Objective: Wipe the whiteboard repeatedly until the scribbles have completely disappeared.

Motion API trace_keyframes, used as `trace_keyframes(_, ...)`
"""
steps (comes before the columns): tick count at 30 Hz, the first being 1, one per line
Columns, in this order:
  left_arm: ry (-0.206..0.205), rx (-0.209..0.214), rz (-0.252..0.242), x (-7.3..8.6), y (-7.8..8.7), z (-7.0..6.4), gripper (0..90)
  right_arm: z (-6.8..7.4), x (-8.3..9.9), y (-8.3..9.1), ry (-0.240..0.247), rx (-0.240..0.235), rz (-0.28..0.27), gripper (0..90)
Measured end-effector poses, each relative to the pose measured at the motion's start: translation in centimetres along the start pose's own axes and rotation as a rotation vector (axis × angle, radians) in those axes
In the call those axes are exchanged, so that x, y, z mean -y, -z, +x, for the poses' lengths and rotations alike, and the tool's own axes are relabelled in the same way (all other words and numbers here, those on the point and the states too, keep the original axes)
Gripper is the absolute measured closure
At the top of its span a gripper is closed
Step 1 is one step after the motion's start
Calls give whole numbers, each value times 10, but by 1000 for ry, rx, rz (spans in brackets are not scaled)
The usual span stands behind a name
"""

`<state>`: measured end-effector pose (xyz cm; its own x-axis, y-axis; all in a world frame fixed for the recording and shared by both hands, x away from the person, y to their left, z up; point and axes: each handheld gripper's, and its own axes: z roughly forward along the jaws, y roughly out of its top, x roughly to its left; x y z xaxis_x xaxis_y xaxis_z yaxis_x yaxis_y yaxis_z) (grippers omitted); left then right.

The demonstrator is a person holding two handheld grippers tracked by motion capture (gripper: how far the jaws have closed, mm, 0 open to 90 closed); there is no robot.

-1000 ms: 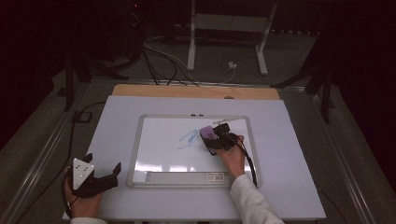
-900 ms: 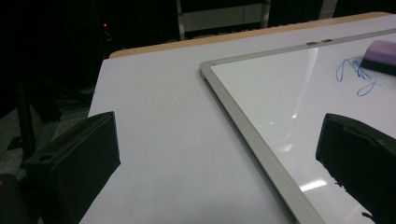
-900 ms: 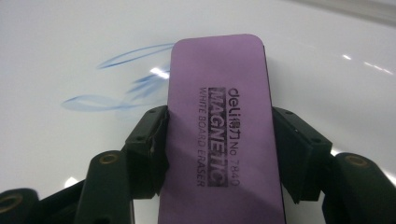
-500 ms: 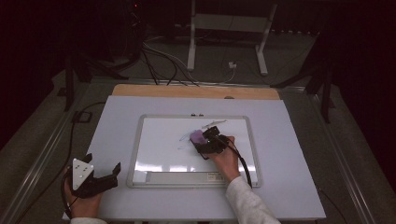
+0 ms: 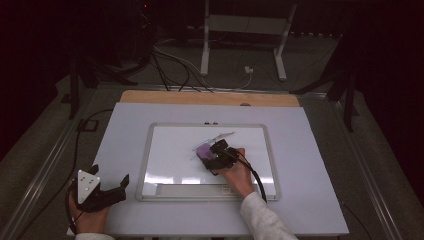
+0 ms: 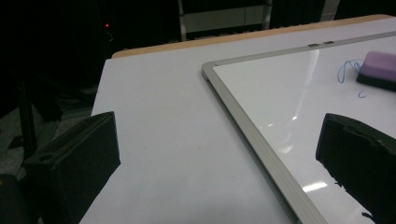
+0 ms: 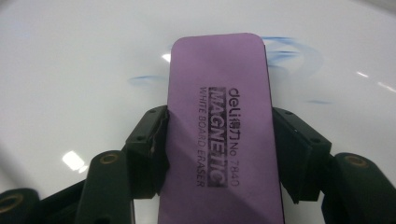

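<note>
A whiteboard with a silver frame lies flat in the middle of the table. My right gripper is shut on a purple magnetic whiteboard eraser, pressed flat on the board near its centre. Blue marker strokes show just beyond the eraser, and faint smeared strokes lie above it in the high view. The eraser and blue marks also appear at the right of the left gripper view. My left gripper rests open on the table at the front left, off the board, holding nothing.
The white table top has a wooden strip along its far edge. The whiteboard's frame corner lies between the left gripper's jaws in its view. Cables and a metal stand sit on the dark floor beyond.
My right gripper has slid the eraser leftward and toward the near side across the board. Much of the blue scribble is wiped away. The left gripper has stayed still.
</note>
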<state>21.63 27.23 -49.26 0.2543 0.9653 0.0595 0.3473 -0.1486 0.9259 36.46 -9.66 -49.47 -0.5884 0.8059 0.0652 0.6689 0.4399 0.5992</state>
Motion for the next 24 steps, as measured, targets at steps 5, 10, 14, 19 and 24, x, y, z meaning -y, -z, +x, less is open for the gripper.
trace_keyframes(5,-13,6,4,-1,-2,-2,5,5,2,0,10,-26,-6,415)
trace_keyframes(10,-11,4,-1,-1,0,-2,5,31,1,-2,113,-73,-2,416)
trace_keyframes(14,-5,3,0,0,0,0,4,22,-3,-2,86,3,2,416)
trace_keyframes(19,-13,9,6,-1,-2,-2,5,20,-3,-2,71,-26,3,416)
trace_keyframes(24,-14,7,1,-1,-1,-2,5,32,-3,-4,122,-96,11,415)
